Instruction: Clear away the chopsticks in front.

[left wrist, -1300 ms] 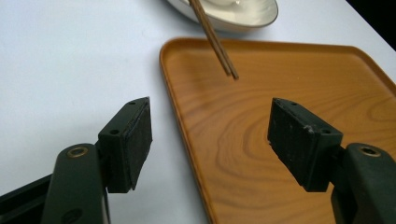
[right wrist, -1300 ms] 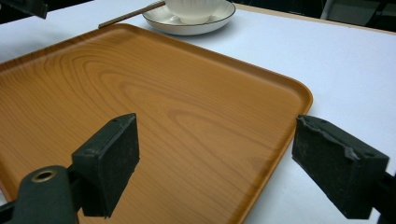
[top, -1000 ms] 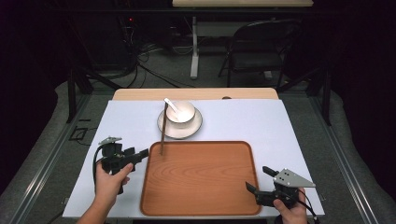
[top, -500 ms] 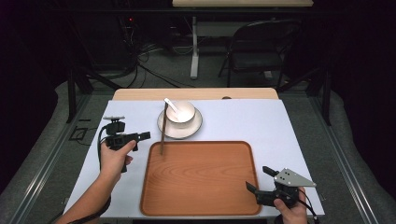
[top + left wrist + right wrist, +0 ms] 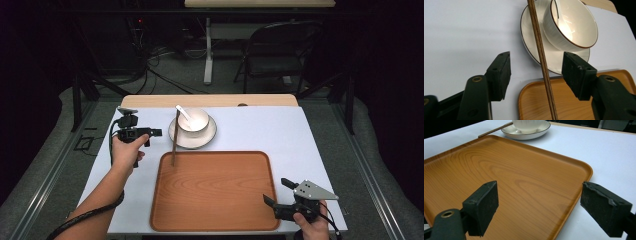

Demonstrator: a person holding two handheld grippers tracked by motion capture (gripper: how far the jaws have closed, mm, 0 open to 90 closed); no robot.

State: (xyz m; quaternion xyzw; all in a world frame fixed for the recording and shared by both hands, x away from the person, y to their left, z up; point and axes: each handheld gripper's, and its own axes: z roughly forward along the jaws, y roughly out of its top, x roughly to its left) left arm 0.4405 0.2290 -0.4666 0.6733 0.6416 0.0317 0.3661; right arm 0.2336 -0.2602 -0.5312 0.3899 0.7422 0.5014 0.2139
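High view is showing us the left forearm stretching in from the bottom left, its hand carrying the left tongs (image 5: 156,132) level over the white surface (image 5: 260,131), pointing toward the plate (image 5: 176,137). We are seeing the jaws just now closing in, yet they are standing spread, with the chopsticks (image 5: 543,62) running between them in the left gripper view and neither pad touching. The chopsticks are leaning with one end on the plate rim and the other inside the wooden tray (image 5: 215,190), near its far left corner. The bowl (image 5: 195,120) is sitting on the plate with a spoon (image 5: 183,113) in it; the spoon's bowl end is hidden from us. The right tongs (image 5: 274,192) are hanging spread and empty at the tray's near right corner, the hand cut off by the frame's lower edge. We are finding open surface left of the plate and along the right of the tray.
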